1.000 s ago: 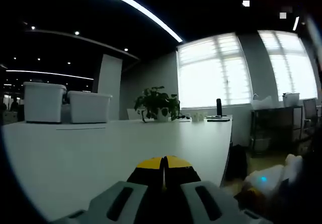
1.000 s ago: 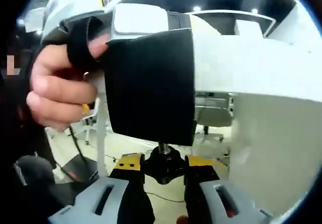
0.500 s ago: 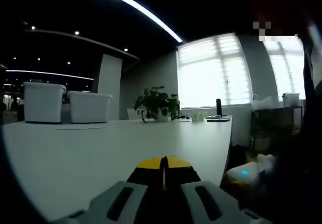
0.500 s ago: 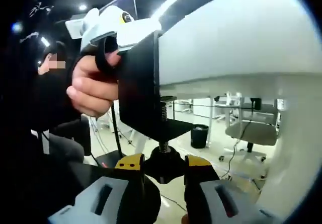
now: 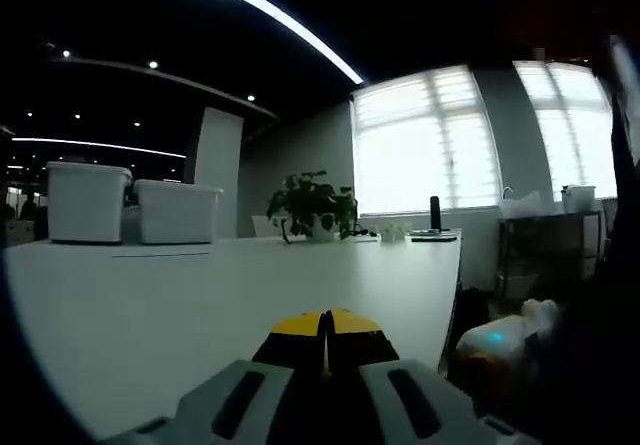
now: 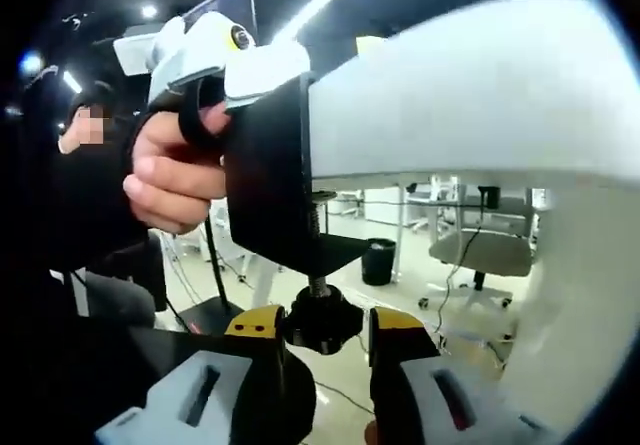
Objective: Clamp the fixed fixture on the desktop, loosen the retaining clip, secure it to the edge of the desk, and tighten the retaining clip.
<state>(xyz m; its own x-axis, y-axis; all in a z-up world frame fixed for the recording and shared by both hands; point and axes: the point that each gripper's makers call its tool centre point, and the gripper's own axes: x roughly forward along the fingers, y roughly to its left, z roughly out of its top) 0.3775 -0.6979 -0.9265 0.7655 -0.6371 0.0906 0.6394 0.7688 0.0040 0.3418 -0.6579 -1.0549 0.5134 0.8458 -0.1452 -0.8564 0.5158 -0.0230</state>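
Observation:
A black C-shaped clamp fixture (image 6: 265,170) sits over the edge of the white desk (image 6: 470,95). Its screw (image 6: 316,227) runs down from under the desk slab to a black knob (image 6: 320,323). My right gripper (image 6: 322,325) is shut on that knob, one yellow-tipped jaw on each side. A hand (image 6: 170,170) holds my left gripper (image 6: 215,50) at the top of the fixture. In the left gripper view my left gripper (image 5: 325,327) lies low over the desk top (image 5: 200,305), its yellow tips pressed together, apparently pinching the fixture's top. The right gripper (image 5: 500,343) shows beyond the desk edge.
Two white storage boxes (image 5: 130,205) stand at the far left of the desk, with a potted plant (image 5: 312,205) and a dark bottle (image 5: 435,212) at its far end. Under the desk are office chairs (image 6: 490,250) and a black bin (image 6: 380,260). A person in dark clothes (image 6: 90,215) stands left.
The right gripper view has pulled back and swung, so the clamp and screw show in full; the knob stays between its jaws. The left gripper view is steady; the right gripper shifted slightly beside the desk.

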